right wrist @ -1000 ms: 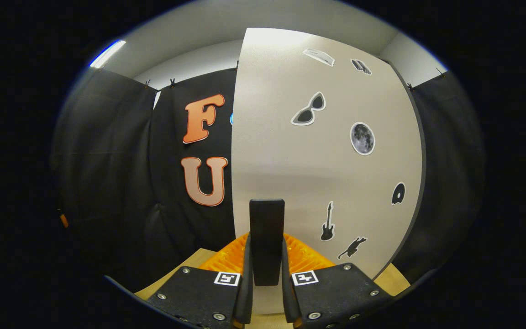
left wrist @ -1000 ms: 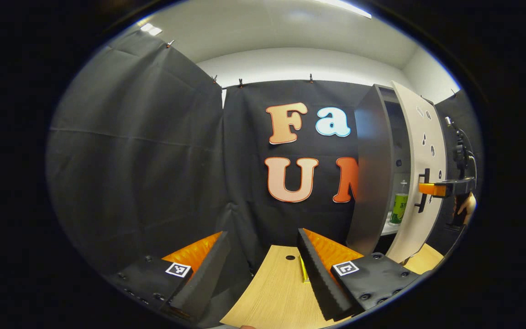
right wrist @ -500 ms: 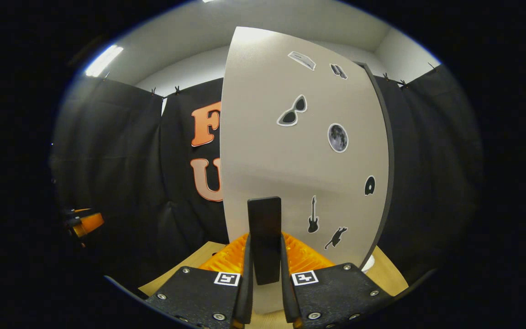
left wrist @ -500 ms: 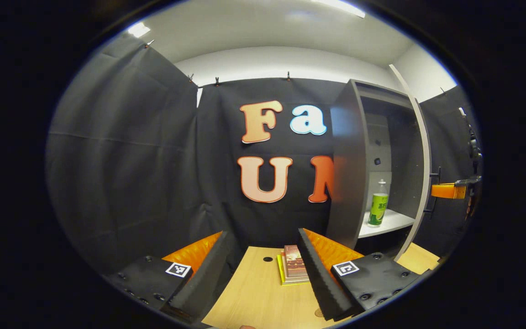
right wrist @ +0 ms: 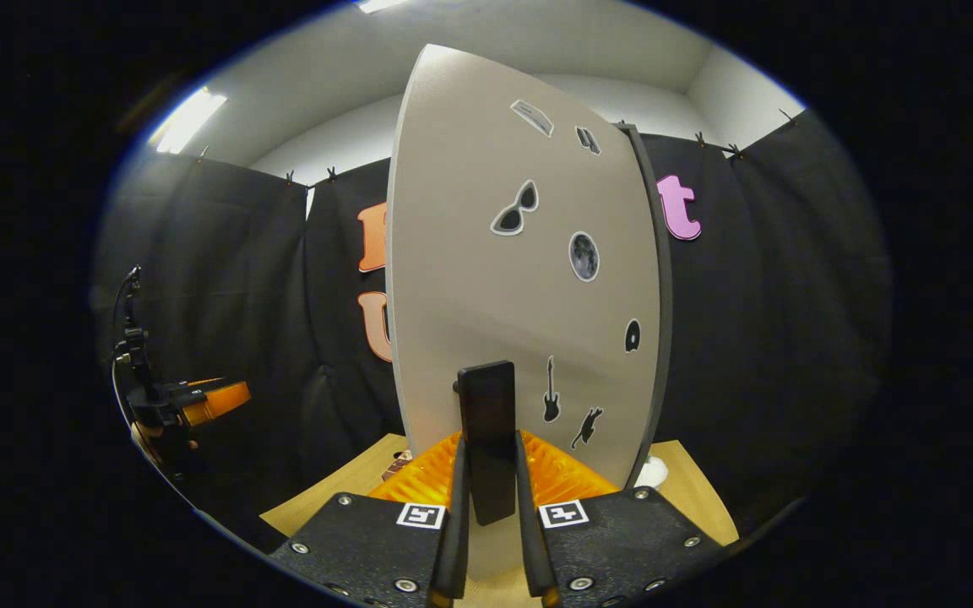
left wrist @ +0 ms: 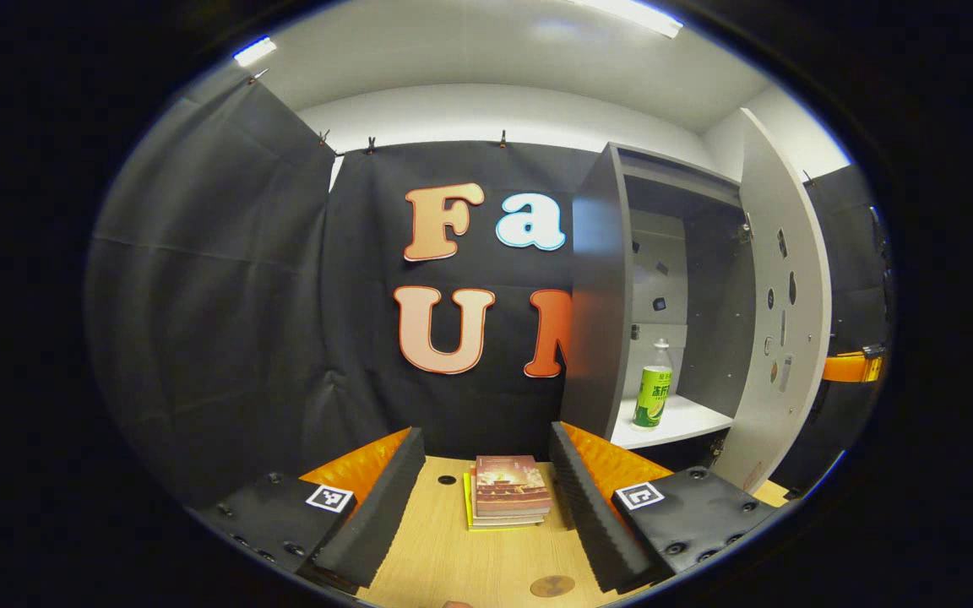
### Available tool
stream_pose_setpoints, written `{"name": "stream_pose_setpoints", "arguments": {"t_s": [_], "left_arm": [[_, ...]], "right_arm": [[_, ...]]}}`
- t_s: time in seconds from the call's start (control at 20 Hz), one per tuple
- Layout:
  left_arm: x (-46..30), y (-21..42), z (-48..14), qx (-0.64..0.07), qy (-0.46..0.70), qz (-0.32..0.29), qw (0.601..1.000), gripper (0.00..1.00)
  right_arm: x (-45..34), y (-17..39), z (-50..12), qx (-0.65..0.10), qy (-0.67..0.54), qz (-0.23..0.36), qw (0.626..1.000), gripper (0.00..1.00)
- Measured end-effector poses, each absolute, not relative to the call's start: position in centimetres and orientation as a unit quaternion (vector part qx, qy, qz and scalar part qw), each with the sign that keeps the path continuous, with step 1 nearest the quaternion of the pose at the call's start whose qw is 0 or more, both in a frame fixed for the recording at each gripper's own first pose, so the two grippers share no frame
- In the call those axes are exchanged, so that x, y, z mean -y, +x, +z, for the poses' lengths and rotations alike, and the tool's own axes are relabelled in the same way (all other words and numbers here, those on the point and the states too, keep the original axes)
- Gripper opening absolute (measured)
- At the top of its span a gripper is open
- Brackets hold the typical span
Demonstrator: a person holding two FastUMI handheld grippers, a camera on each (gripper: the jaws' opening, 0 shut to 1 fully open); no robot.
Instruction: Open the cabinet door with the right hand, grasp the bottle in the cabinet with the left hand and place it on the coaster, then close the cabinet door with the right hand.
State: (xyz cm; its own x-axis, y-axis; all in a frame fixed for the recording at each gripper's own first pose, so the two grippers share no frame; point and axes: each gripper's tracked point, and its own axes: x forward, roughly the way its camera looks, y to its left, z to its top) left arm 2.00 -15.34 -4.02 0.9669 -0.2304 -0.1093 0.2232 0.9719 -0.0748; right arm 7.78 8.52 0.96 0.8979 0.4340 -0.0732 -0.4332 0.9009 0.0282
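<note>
Wood-grain tabletop [left wrist: 453,557] is lying under the left gripper [left wrist: 486,473], whose fingers are standing wide apart with nothing between them. A round brown coaster [left wrist: 552,585] is sitting on the wood at the near edge, just beside the inner edge of one finger. A little farther on, a small stack of books [left wrist: 508,490] is resting flat on the tabletop, seen in the gap between the two fingers.

In the right gripper view, the right gripper [right wrist: 491,473] is clamping its fingers on both sides of the dark upright door handle [right wrist: 489,439]. The pale cabinet door [right wrist: 486,279], dotted with small stickers, is standing swung open.

Beyond the books in the left gripper view, the grey cabinet [left wrist: 596,312] is standing open, and the bottle [left wrist: 651,393], green-labelled with a pale cap, is standing upright on the white shelf [left wrist: 681,420] inside, near its front edge. The open door is hanging to the right of the shelf, with the other gripper showing just past its edge.
</note>
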Motion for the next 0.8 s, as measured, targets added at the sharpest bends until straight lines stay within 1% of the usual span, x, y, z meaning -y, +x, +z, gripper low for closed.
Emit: {"name": "stream_pose_setpoints", "arguments": {"t_s": [0.05,0.1,0.2,0.4,0.5,0.6,0.65,0.7,0.8], "left_arm": [[16.2,2.0,-4.0,-0.059,-0.033,-0.118,0.991,0.97],[17.1,2.0,-4.0,-0.060,-0.035,-0.123,0.990,0.95],[18.6,2.0,-4.0,-0.061,-0.036,-0.130,0.989,0.97],[22.0,1.7,-4.1,-0.062,-0.036,-0.143,0.987,0.97],[23.5,1.7,-4.0,-0.062,-0.041,-0.149,0.986,0.95],[25.1,1.9,-3.7,-0.058,-0.039,-0.157,0.985,0.97],[26.1,2.0,-3.6,-0.057,-0.034,-0.161,0.985,0.97],[26.8,2.0,-3.6,-0.056,-0.030,-0.163,0.985,0.95],[28.6,2.0,-4.2,-0.058,-0.029,-0.170,0.983,0.95]], "right_arm": [[-8.2,7.6,0.9,-0.040,0.005,0.220,0.975,0.24],[-7.9,7.5,0.9,-0.039,0.006,0.216,0.976,0.23],[-6.9,7.3,1.0,-0.038,0.006,0.202,0.979,0.20],[-4.5,7.5,1.1,-0.033,-0.014,0.168,0.985,0.14],[-3.7,7.5,1.2,-0.031,-0.011,0.158,0.987,0.12],[-3.4,7.3,1.1,-0.031,-0.009,0.155,0.987,0.11],[-3.0,7.3,1.1,-0.031,-0.008,0.153,0.988,0.11],[-2.7,7.2,1.1,-0.030,-0.005,0.149,0.988,0.11],[-2.0,7.3,1.2,-0.027,0.001,0.137,0.990,0.11]]}}
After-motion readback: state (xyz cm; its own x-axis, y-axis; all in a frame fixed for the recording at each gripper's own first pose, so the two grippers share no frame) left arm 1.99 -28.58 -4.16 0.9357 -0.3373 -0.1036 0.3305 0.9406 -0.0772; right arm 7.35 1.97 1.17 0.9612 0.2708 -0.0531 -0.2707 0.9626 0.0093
